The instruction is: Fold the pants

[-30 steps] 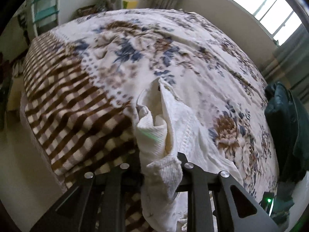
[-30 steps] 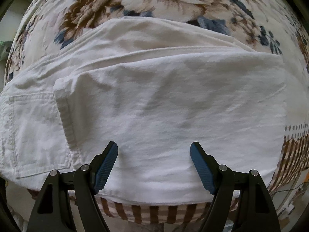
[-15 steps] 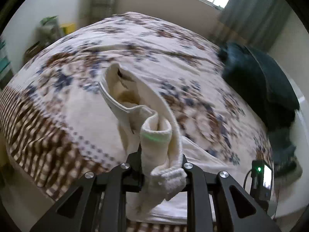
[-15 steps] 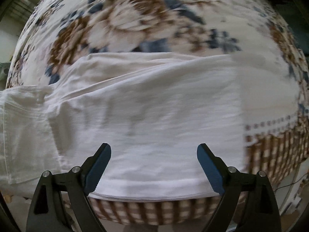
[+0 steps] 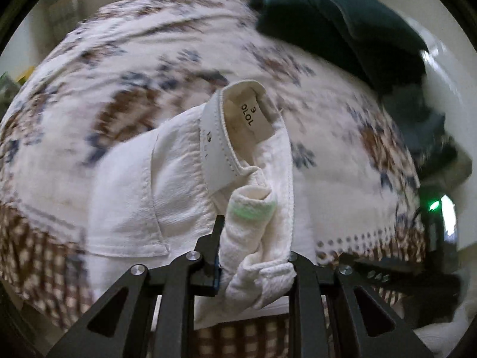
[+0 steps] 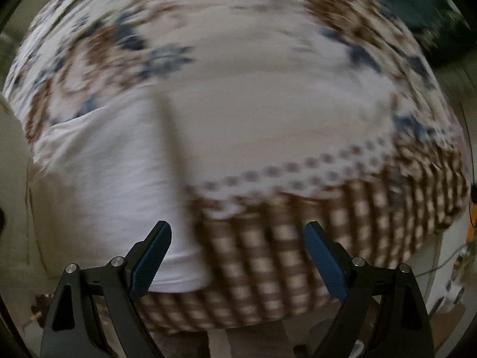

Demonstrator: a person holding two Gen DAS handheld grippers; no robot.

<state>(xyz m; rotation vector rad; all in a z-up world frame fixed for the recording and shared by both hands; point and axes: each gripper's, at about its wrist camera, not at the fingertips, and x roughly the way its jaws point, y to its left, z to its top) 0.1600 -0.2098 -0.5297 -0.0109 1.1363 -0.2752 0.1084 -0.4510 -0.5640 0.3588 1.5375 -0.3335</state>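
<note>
Floral bed [image 5: 342, 161] is taking up the whole view, white pants [image 5: 167, 191] lying near its edge. Left gripper [image 5: 253, 256] is pinching the bunched waistband. Right gripper [image 6: 237, 256] is hanging wide and empty, pants off to its left.

1. Left gripper [image 5: 253, 256]: matte black angular fingers with triangular cut-outs and silver screws.
2. Right gripper [image 6: 237, 256]: the same black frame and silver screws, with textured blue pads [image 6: 153, 258] on the fingers.
</note>
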